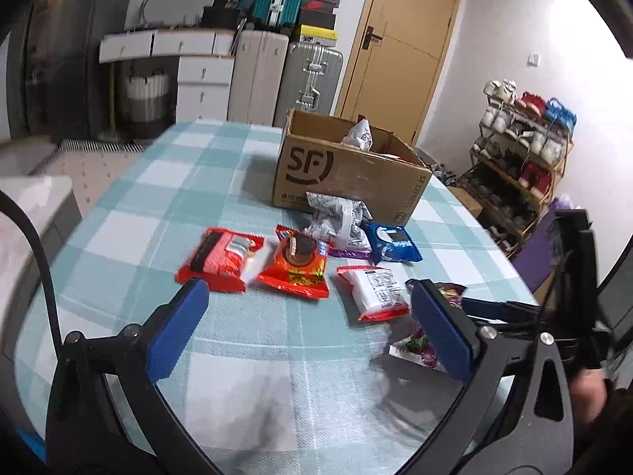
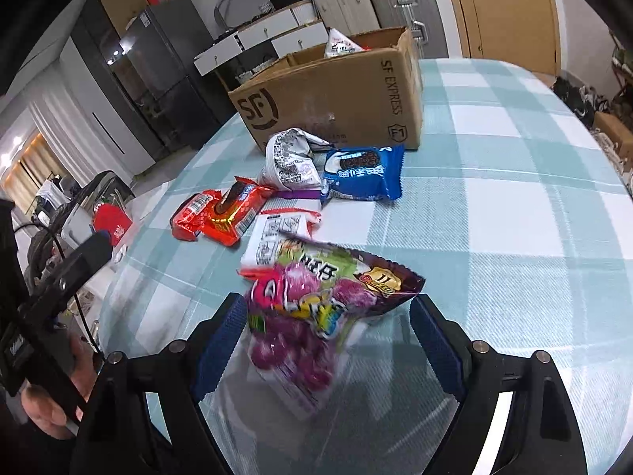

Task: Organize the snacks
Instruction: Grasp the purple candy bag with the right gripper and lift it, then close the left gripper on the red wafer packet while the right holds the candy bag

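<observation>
Several snack packs lie on the checked tablecloth (image 1: 245, 340): a red pack (image 1: 219, 259), an orange-red biscuit pack (image 1: 294, 263), a white and red pack (image 1: 376, 291), a blue biscuit pack (image 1: 391, 243) and a crumpled grey-white bag (image 1: 338, 217). Behind them stands an open cardboard box (image 1: 348, 170) with a bag sticking out. My left gripper (image 1: 312, 316) is open just in front of the packs, with nothing between its fingers. My right gripper (image 2: 328, 340) is open around a purple candy bag (image 2: 316, 308) lying on the cloth. Its pads do not visibly press the bag, which is blurred.
The table's right edge runs close to a shoe rack (image 1: 526, 150). Suitcases (image 1: 312, 79), drawers and a wooden door (image 1: 403, 43) stand behind the table. A dark cabinet (image 2: 158, 79) is on the left in the right wrist view. A hand (image 2: 51, 396) holds the left gripper there.
</observation>
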The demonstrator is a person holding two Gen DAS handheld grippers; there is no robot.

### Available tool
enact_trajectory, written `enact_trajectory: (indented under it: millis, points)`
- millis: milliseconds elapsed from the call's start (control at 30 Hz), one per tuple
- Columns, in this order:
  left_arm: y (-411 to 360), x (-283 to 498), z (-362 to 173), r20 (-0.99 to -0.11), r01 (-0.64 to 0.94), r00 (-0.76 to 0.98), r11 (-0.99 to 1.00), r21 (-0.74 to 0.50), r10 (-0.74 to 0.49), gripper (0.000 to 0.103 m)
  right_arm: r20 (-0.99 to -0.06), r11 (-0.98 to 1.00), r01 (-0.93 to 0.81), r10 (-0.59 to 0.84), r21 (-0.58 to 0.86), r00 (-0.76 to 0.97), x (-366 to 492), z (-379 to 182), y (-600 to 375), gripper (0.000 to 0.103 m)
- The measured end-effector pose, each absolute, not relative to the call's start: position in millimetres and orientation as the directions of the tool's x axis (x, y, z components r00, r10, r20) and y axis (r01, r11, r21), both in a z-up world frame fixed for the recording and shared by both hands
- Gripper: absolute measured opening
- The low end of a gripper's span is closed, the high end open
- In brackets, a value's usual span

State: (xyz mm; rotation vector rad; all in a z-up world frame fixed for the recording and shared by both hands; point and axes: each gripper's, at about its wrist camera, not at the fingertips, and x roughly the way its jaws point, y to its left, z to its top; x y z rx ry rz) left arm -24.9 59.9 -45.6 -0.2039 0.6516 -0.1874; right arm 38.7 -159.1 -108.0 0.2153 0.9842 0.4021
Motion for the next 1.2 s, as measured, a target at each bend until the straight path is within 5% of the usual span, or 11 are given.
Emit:
enact_trajectory:
  millis: [233,467,567,1200]
  points:
    - [67.6,-21.0,-50.6,-0.594,0.095,0.765,0.955,-0.280,-0.250,0.102,-0.779,0.900,-0.304,0.425,0.311,0.461,52.3,-112.1,-138.6,0.077]
    - [76.7,-13.9,-59.2,-0.621,0.072,0.728,0.934,-0.351,-0.290,0.102,-0.763,0.876,-0.336,0.471,0.345,0.444,50.4,-115.3,-137.0,0.055]
    - [77.0,-15.2,-61.1,-0.625,0.060,0.729,0.936,-0.348,-0.279,0.102,-0.743,0.864,-0.330,0.498,0.381,0.446,47.3,-113.3,-143.6,0.035]
    - [119.5,3.6,-70.5,-0.663,-0.088,0.728,0.936,-0.340,-0.173,0.102,-0.584,0.799,-0.290,0.587,0.526,0.560,29.0,-80.5,-191.3,0.032]
